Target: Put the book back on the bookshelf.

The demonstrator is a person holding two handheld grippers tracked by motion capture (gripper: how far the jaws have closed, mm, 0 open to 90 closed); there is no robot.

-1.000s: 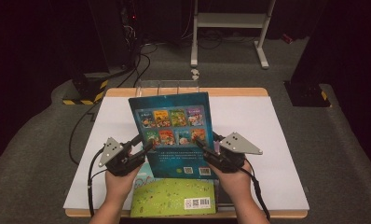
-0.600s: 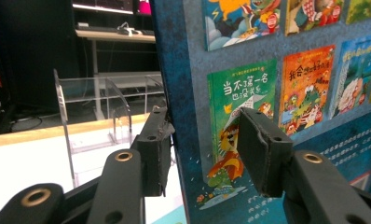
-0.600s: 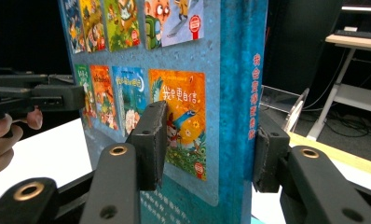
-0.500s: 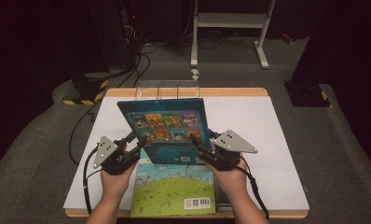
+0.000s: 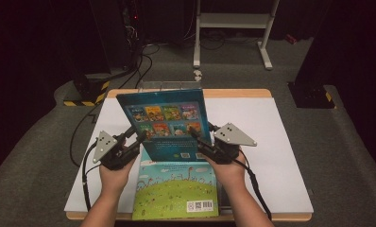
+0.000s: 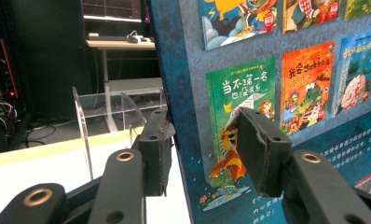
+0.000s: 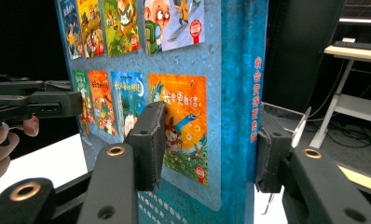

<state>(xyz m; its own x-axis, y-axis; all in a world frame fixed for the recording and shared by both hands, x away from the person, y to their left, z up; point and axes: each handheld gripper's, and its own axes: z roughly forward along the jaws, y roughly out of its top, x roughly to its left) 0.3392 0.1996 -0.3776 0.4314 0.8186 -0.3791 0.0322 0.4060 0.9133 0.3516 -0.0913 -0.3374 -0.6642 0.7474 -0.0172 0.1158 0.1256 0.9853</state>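
The blue picture book (image 5: 165,124) is held upright above the middle of the bench (image 5: 266,142), its back cover with the small cover pictures turned toward the person, and it is carried by its two side edges alone. The left tongs (image 5: 140,137) are clamped across its left edge, one pad on the back cover and one behind, as is seen in the left gripper view (image 6: 207,154); the jaws have just been closing a little further on it. The right tongs (image 5: 201,138) are clamped over the spine edge (image 7: 207,140). A slip is judged the main risk: the covers are smooth and only a narrow strip is pinched at each side, so an uneven pull by one hand could twist the book out of the other pair. If it is dropped, it would land on the green picture book (image 5: 176,189) lying flat just below. Beyond it stands a clear acrylic rack (image 6: 109,112) at the far edge of the bench; a tilted or hurried approach could knock a divider or miss the slot.
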